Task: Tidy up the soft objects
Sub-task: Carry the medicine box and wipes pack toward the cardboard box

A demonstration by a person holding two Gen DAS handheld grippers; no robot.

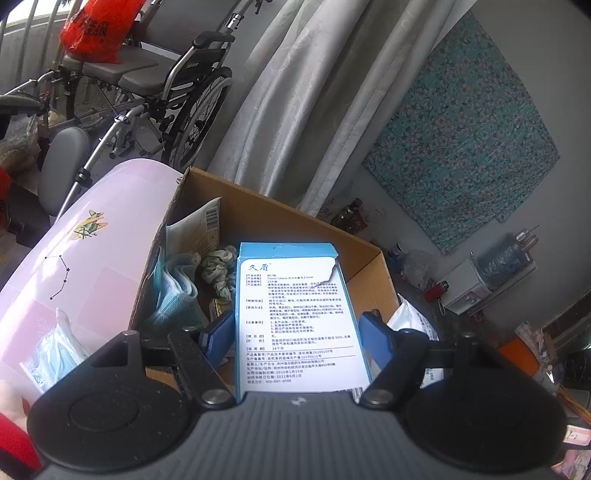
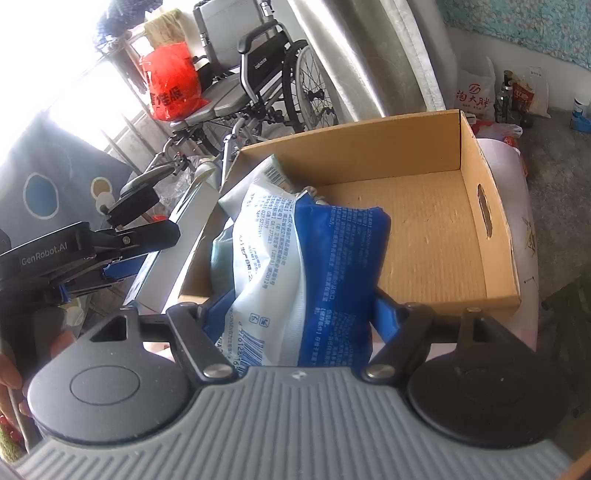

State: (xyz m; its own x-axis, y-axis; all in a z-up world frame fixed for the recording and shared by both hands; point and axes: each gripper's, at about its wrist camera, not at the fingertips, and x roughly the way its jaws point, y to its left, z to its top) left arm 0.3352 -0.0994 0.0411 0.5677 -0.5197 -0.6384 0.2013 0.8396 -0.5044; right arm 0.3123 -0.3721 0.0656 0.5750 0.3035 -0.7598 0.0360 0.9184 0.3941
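My left gripper [image 1: 297,325] is shut on a blue and white printed box [image 1: 295,314], held over the open cardboard box [image 1: 280,218]. In the cardboard box lie blue face masks [image 1: 177,295], a crumpled grey cloth [image 1: 218,269] and a flat packet [image 1: 199,229]. My right gripper [image 2: 301,310] is shut on a blue and white soft plastic pack [image 2: 306,273], held over the near left part of the same cardboard box [image 2: 491,236]. The left gripper [image 2: 110,266] shows at the left of the right wrist view.
The cardboard box rests on a pink-white table [image 1: 85,258] with a bag of masks [image 1: 55,350]. A wheelchair [image 1: 147,96] with a red bag [image 1: 96,29] stands behind. A curtain [image 1: 314,92], bottles and floor clutter [image 1: 480,280] lie to the right.
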